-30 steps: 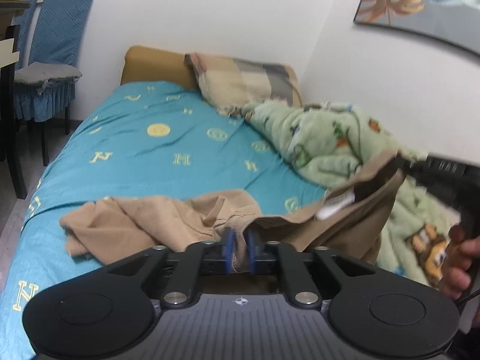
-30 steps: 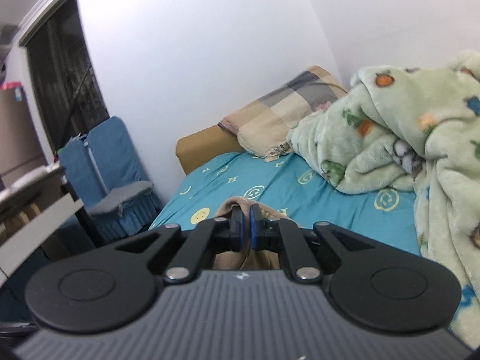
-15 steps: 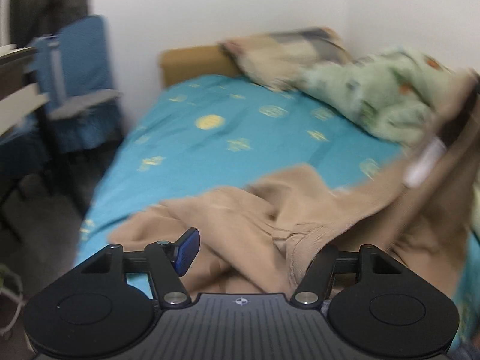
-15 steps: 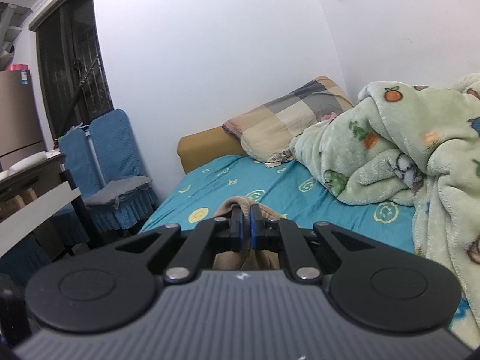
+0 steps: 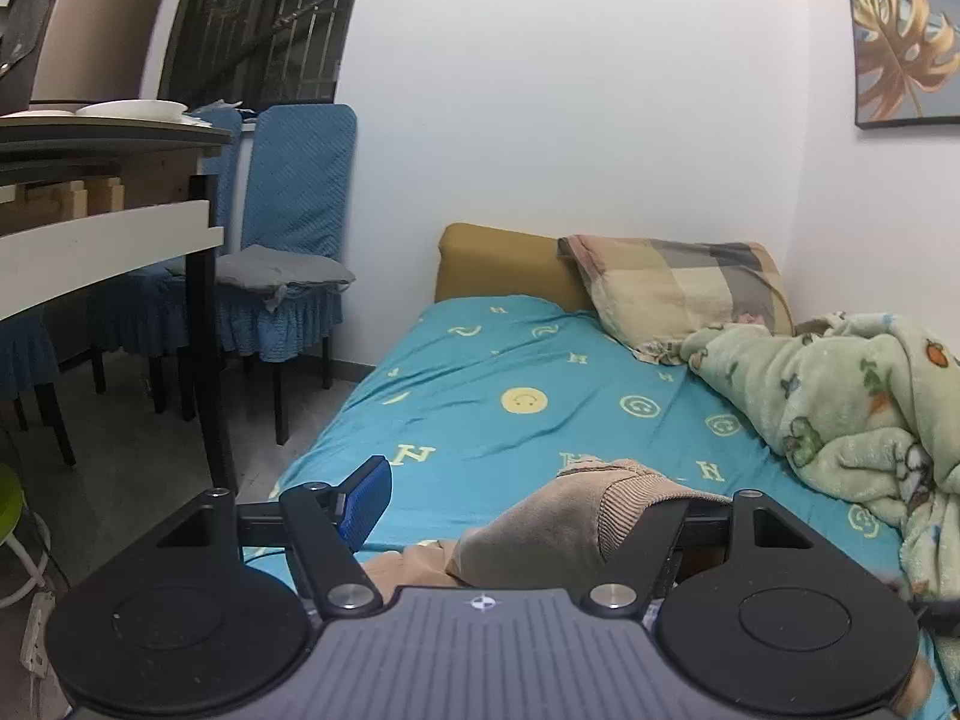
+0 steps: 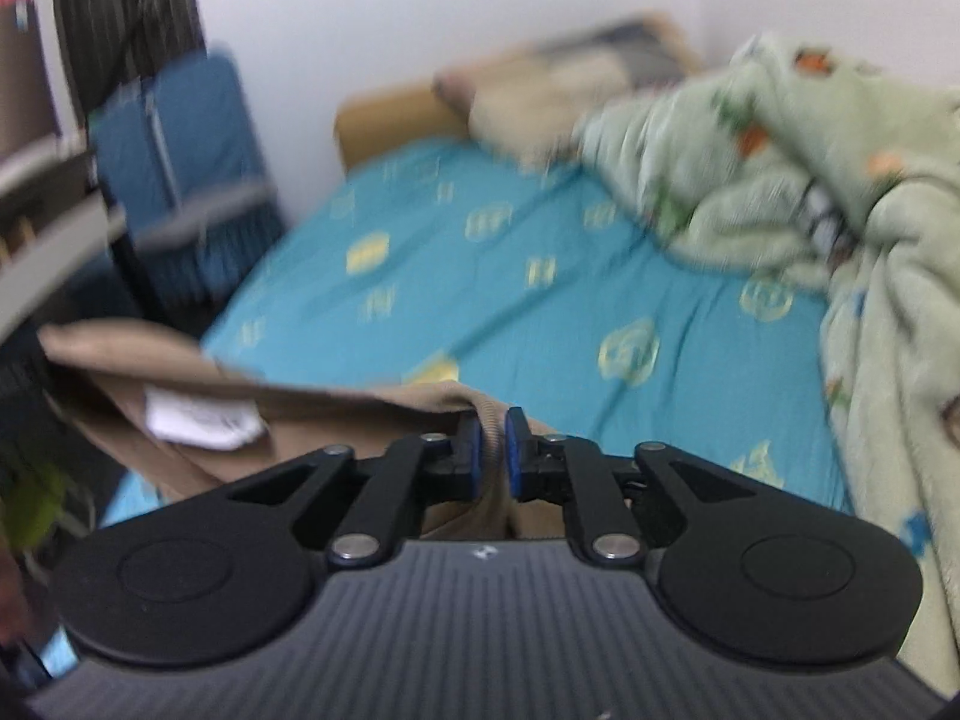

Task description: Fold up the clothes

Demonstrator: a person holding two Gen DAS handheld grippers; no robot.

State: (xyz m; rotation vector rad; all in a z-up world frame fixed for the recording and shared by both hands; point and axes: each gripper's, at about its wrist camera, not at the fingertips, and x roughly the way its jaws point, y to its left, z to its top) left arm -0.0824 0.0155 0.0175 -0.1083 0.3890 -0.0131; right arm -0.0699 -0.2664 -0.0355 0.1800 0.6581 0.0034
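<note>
Garment [image 5: 558, 534] on bed [image 5: 480, 384], blanket [image 5: 852, 408] at right

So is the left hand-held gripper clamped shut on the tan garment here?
No. The left hand-held gripper stands wide open, its jaws just opened, and the tan garment merely drapes over one side of it.

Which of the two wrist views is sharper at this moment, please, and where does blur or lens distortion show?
Left wrist view: sharp; the smiley on the blue sheet reads crisply, though the fisheye bows the wall picture and the dark window frame. Right wrist view: motion-smeared; the sheet's yellow prints, the green blanket and the tan garment streak, while the right gripper itself stays crisp.
</note>
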